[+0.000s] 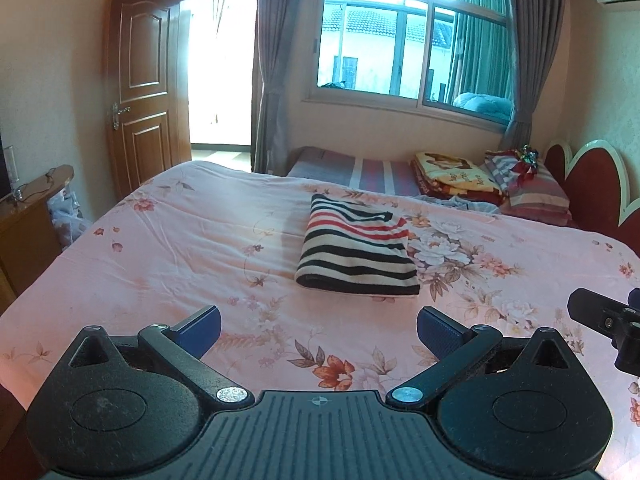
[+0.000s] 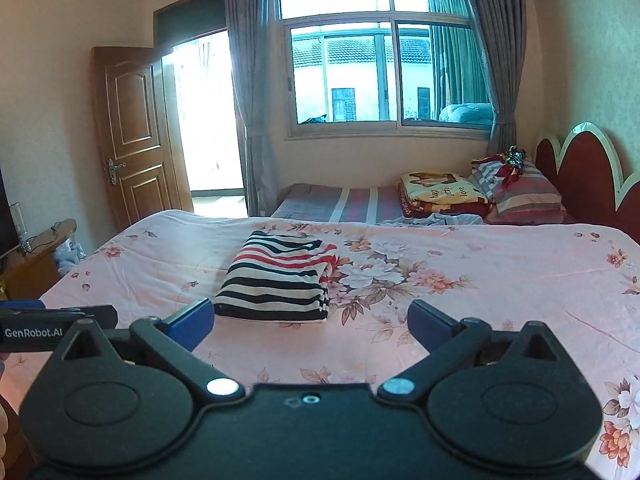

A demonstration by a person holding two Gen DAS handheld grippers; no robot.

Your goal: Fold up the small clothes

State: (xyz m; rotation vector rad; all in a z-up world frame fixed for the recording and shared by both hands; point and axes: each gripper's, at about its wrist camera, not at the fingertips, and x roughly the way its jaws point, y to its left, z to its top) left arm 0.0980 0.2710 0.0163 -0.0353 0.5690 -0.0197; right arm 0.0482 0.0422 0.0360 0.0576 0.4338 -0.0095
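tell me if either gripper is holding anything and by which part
Nothing is held. The left gripper and right gripper are both open, short of the folded striped garment on the bed.

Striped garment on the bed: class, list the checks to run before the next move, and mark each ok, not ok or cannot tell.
1. Striped garment folded into a neat rectangle: ok.
2. Garment lies flat on the bedspread: ok.
3. Left gripper open, holding nothing: ok.
4. Right gripper open, holding nothing: ok.
5. Both grippers apart from garment: ok.
6. Another small garment waiting to be folded: cannot tell.
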